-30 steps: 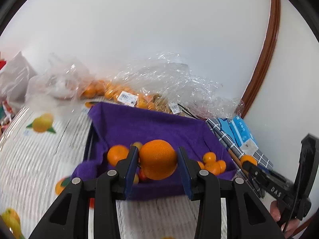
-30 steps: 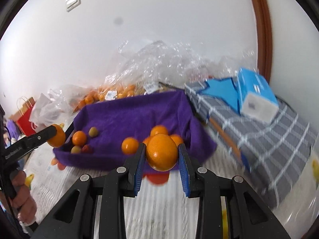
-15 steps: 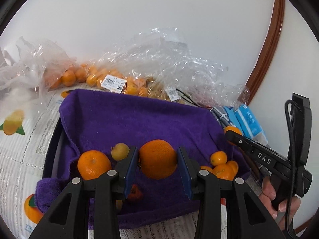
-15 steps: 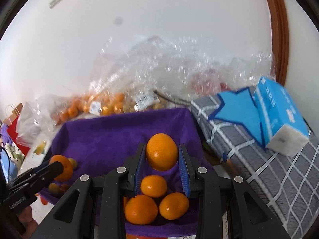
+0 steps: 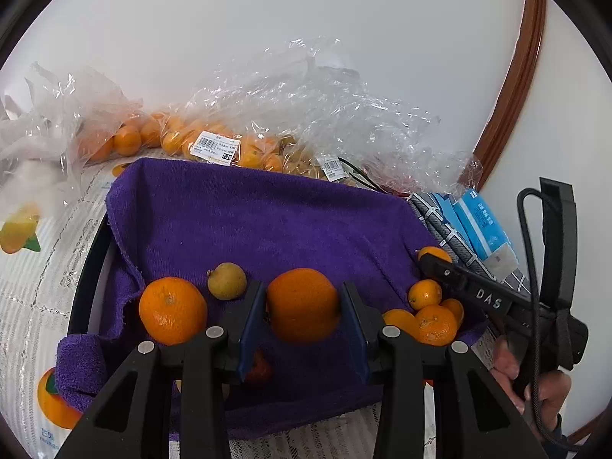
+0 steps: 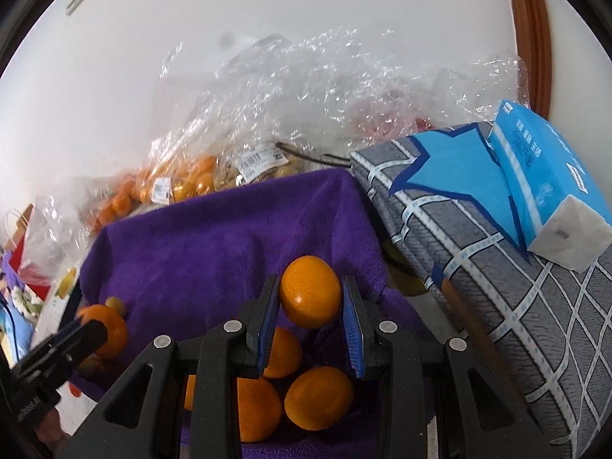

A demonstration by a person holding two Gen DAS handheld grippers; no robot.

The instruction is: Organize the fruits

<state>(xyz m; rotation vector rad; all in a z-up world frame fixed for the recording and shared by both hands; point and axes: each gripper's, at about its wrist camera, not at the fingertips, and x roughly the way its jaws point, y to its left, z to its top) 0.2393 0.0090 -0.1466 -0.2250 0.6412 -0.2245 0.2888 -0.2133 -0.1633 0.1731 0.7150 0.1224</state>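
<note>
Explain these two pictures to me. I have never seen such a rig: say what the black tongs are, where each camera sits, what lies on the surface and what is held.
No robot here: a person holds a two-finger clamp in each hand, with a camera on each looking along its fingers. The left camera's picture shows the left gripper shut on a large orange. The right camera's shows the right gripper shut on a smaller orange. Both hang over a purple towel draped in a dark tray. Loose oranges lie on the towel. Behind are plastic bags of fruit, and to the right a blue tissue pack.
</note>
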